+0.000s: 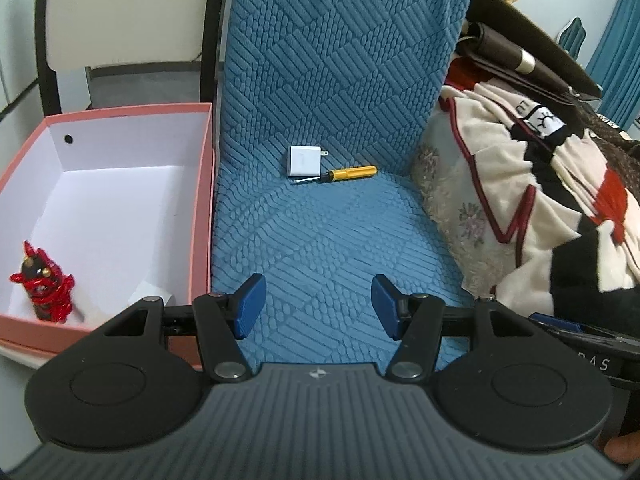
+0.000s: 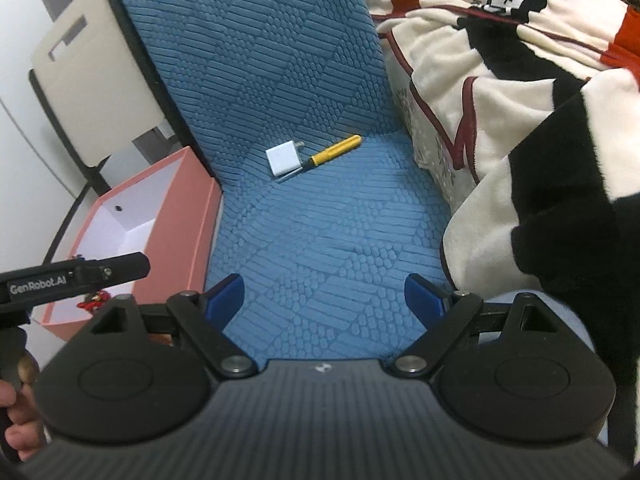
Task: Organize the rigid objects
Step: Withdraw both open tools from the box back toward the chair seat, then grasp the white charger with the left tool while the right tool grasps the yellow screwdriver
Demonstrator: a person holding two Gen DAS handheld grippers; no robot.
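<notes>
A white plug adapter (image 1: 303, 161) and a yellow screwdriver (image 1: 347, 173) lie side by side at the back of the blue chair seat (image 1: 320, 248); both also show in the right wrist view, the adapter (image 2: 283, 159) and the screwdriver (image 2: 334, 151). A pink box (image 1: 202, 200) with a white inside stands left of the seat and holds a red figurine (image 1: 42, 284). My left gripper (image 1: 318, 306) is open and empty over the seat's front. My right gripper (image 2: 324, 300) is open and empty there too.
A cream, black and red blanket (image 1: 540, 200) is piled on the right, against the seat edge (image 2: 520, 120). A cream chair back (image 1: 120, 12) stands behind the box. The left gripper's body (image 2: 72, 274) crosses the right wrist view at the left, over the box (image 2: 176, 232).
</notes>
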